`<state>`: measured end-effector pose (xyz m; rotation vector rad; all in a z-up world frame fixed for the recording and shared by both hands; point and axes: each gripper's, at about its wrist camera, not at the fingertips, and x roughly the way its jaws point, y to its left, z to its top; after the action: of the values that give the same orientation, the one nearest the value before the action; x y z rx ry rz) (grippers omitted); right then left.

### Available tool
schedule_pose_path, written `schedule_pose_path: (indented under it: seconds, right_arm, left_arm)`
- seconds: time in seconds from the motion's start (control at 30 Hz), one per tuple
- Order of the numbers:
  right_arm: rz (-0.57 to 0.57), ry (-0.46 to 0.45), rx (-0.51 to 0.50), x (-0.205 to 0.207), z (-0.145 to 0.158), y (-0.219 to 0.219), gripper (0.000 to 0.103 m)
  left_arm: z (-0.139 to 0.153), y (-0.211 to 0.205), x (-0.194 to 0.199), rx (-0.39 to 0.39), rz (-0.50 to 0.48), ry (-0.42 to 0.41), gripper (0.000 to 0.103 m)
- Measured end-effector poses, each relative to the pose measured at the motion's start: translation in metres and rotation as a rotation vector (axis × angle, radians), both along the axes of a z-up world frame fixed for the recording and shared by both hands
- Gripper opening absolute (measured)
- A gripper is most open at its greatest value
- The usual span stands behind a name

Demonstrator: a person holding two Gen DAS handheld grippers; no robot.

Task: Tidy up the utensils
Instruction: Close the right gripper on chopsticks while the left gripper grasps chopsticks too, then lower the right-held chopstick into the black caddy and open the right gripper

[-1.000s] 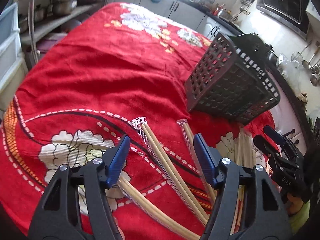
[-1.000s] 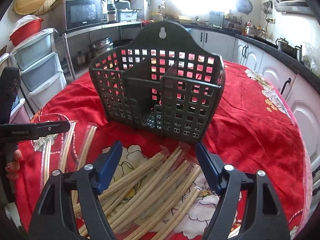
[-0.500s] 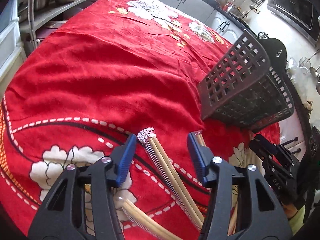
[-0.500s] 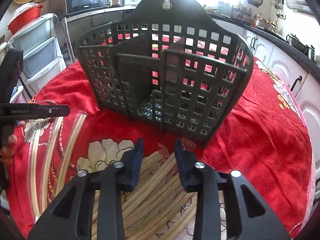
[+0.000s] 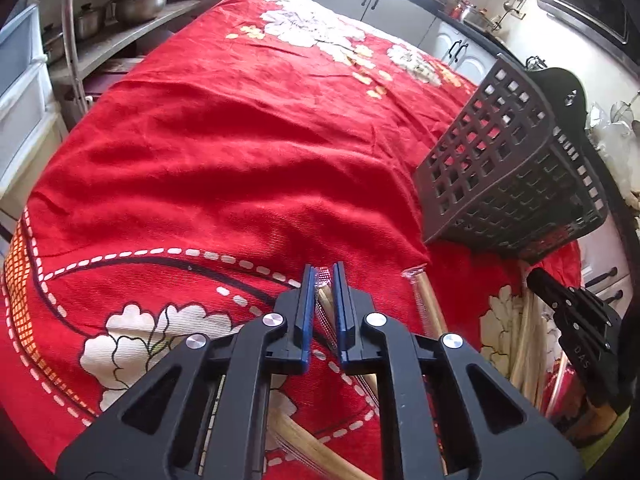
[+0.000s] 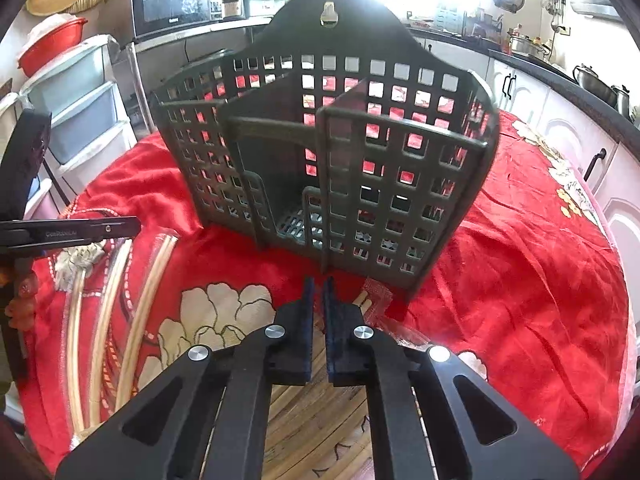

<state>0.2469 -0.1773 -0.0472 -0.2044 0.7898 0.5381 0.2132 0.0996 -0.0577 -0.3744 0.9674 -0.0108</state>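
A dark grey slotted utensil basket (image 6: 328,152) with dividers stands on the red flowered cloth (image 5: 224,152); it also shows in the left wrist view (image 5: 508,176). Several plastic-wrapped pairs of bamboo chopsticks lie on the cloth. My left gripper (image 5: 323,276) is shut on one wrapped chopstick pair (image 5: 325,296) near its top end. My right gripper (image 6: 318,284) is shut over a pile of wrapped chopsticks (image 6: 312,420) just in front of the basket; what it grips is hidden between the pads. The right gripper also shows in the left wrist view (image 5: 560,300).
Another wrapped pair (image 5: 430,304) lies right of the left gripper. Three wrapped pairs (image 6: 120,312) lie at the left in the right wrist view. The left gripper (image 6: 72,230) shows at that view's left edge. Drawers, shelves and counters surround the table.
Both grippers went from wide open to shut. The left one closed around a wrapped chopstick pair; the right one moved closer to the basket and closed over the pile.
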Motion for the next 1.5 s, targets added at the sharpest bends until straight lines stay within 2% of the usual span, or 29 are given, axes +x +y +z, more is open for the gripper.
schedule_pose_path:
  seconds: [0.13, 0.33, 0.73, 1.5]
  right_arm:
    - [-0.002, -0.021, 0.041, -0.005, 0.013, -0.008, 0.005]
    - [0.011, -0.052, 0.132, -0.015, 0.039, -0.021, 0.004]
    - [0.04, -0.18, 0.25, -0.045, 0.102, -0.036, 0.003]
    - [-0.028, -0.383, 0.329, -0.069, 0.166, -0.08, 0.003]
  left_arm:
    - [0.018, -0.004, -0.007, -0.023, -0.026, -0.059, 0.004]
    - [0.07, -0.019, -0.02, -0.008, -0.083, -0.194, 0.003]
    - [0.142, -0.043, -0.038, -0.007, -0.146, -0.381, 0.002]
    - [0.211, -0.103, -0.039, -0.01, -0.292, -0.552, 0.0]
